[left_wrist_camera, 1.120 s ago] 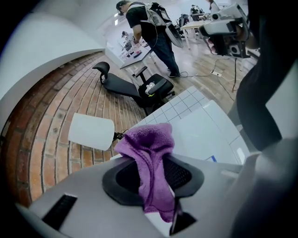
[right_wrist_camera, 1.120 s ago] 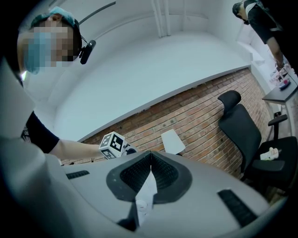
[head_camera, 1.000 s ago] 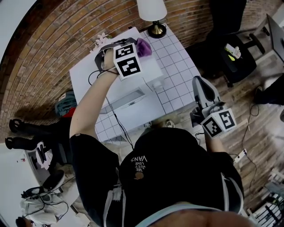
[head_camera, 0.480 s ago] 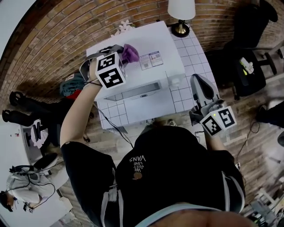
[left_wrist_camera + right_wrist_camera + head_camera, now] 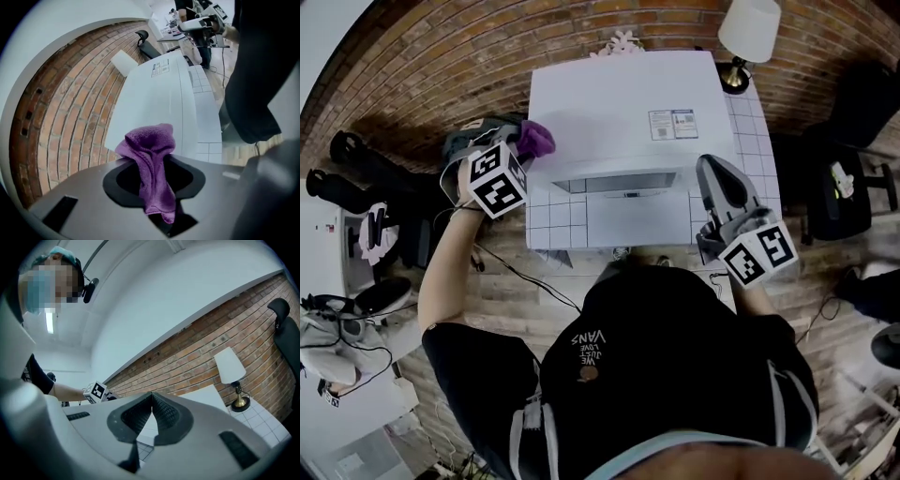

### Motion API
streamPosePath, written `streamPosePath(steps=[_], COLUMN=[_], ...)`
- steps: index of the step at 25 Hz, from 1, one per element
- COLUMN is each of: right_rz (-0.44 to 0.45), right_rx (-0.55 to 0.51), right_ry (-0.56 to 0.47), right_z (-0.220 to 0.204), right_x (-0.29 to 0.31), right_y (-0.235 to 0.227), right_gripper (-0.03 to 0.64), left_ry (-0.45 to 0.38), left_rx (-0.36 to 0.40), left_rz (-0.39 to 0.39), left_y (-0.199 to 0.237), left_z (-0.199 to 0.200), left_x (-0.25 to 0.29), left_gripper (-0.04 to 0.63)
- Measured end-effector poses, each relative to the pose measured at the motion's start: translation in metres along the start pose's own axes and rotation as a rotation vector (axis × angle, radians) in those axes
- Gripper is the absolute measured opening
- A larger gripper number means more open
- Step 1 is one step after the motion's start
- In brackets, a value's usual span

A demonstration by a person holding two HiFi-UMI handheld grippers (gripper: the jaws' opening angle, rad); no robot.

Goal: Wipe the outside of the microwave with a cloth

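Observation:
The white microwave (image 5: 619, 112) stands on a white tiled table (image 5: 553, 220) against a brick wall. My left gripper (image 5: 523, 139) is shut on a purple cloth (image 5: 536, 139) at the left edge of the microwave's top. In the left gripper view the cloth (image 5: 152, 154) hangs bunched between the jaws of the left gripper (image 5: 158, 187), close to the microwave's (image 5: 164, 93) near corner. My right gripper (image 5: 710, 173) is shut and empty, beside the microwave's front right corner. In the right gripper view its jaws meet, and the right gripper (image 5: 151, 401) points up toward the wall.
A lamp (image 5: 748, 33) with a white shade stands on the table right of the microwave, and it shows as the lamp (image 5: 232, 369) in the right gripper view too. A black chair (image 5: 844, 187) is at the right. Bags and gear lie on the floor at left (image 5: 356, 169).
My left gripper has slid the purple cloth leftward across the microwave's top to its left edge. The right gripper has stayed shut near the front right corner.

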State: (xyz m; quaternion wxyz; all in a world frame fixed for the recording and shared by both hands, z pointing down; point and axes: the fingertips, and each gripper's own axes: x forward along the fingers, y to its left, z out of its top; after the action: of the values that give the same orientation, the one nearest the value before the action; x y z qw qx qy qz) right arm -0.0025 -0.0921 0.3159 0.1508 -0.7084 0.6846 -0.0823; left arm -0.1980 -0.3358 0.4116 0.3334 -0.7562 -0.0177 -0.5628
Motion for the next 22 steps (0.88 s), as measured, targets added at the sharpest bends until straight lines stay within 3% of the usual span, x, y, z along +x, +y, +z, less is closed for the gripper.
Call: streamPosePath(steps=[5, 10, 15, 22], right_rz=[0.024, 0.009, -0.039, -0.142], right_rx=[-0.001, 0.000, 0.000, 0.006], right_ry=[0.015, 0.011, -0.006, -0.045], right_z=[-0.007, -0.008, -0.003, 0.007], right_x=[0.008, 0.000, -0.020, -0.065], right_y=[0.012, 0.013, 0.003, -0.030], right_gripper=[0.000, 0.000, 0.000, 0.000], left_ry=[0.014, -0.010, -0.060, -0.141], left_rx=[-0.016, 0.044, 0.131, 0.289], left_rz=[-0.015, -0.017, -0.031, -0.044], left_y=[-0.016, -0.021, -0.020, -0.025], left_z=[-0.020, 0.003, 0.056, 0.160], left_x=[-0.002, 0.001, 0.009, 0.024], left_gripper=[0.129, 0.129, 0.129, 0.129])
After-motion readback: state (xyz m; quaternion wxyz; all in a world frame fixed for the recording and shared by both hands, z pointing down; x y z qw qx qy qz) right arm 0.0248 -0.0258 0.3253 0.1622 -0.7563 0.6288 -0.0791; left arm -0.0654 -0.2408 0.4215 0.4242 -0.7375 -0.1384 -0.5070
